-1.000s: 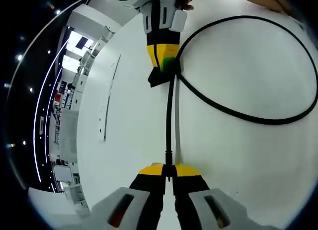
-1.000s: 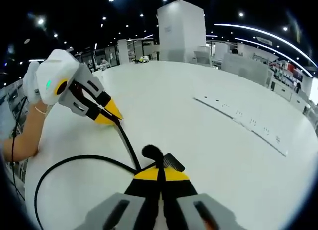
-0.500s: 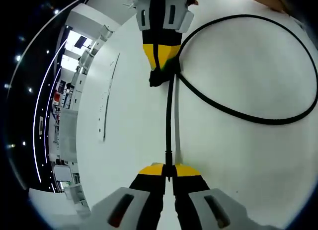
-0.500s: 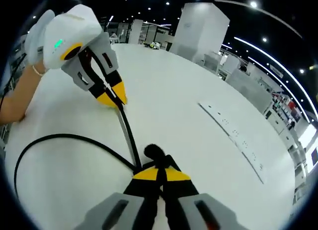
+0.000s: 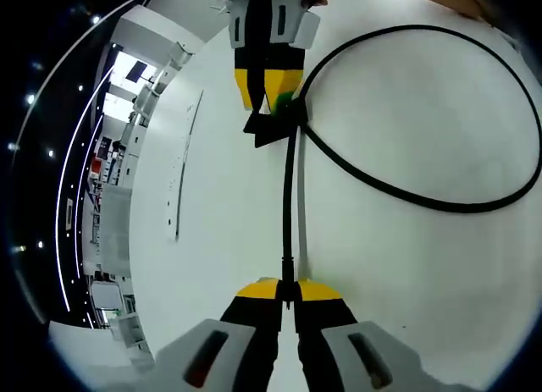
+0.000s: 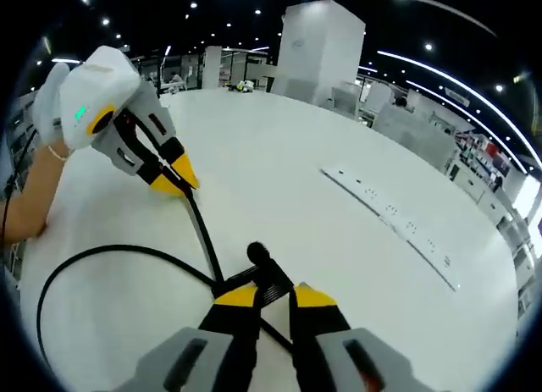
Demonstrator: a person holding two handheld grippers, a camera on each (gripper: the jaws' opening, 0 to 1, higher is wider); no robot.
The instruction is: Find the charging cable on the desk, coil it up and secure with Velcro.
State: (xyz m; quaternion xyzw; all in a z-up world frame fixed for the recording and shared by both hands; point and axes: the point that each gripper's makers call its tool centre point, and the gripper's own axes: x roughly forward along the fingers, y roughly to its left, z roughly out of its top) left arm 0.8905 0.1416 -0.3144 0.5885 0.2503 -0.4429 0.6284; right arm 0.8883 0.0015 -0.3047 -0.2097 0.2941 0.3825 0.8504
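Two grippers working one black cable (image 5: pixel 289 197) on the white desk (image 5: pixel 220 197). Left gripper (image 5: pixel 288 295) clamping shut on the cable's end, cable running straight ahead, then looping wide to the right. Right gripper (image 6: pixel 271 297) standing open around the crossing, Velcro strap (image 6: pixel 269 278) lying between its jaws.

- The white desk (image 6: pixel 279 180) is bare and open toward 12 and 1 o'clock in the right gripper view.
- A power strip (image 6: pixel 394 225) lies across at 2 o'clock.
- The cable (image 5: pixel 440 201) loop blocks the side at 9 o'clock, with the left gripper (image 6: pixel 182 182) at 11.
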